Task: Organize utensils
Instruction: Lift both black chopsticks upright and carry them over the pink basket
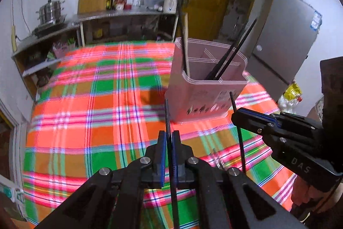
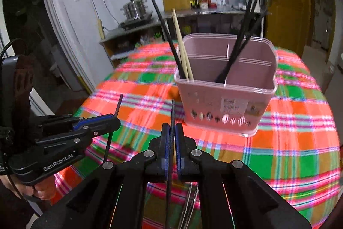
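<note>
Bright orange, green and pink plaid cloth covers the table in front of you, with a steel counter and a yellow door behind. Your left gripper has its blue pads pressed together on a thin black chopstick, held upright; your right gripper pinches a second black chopstick the same way. Both sticks hang above the cloth, just short of the pale pink plastic utensil holder, which already carries black chopsticks in one compartment and a pale wooden pair beside another black one at its left corner. Expect these sticks to be light, stiff and smooth, likely to swivel in a narrow pinch, so a hold near the middle should steady them. Their lower ends are hidden behind the gripper bodies, motion blur smears the holder's label, and something thin and pale beneath the right gripper cannot be identified.
</note>
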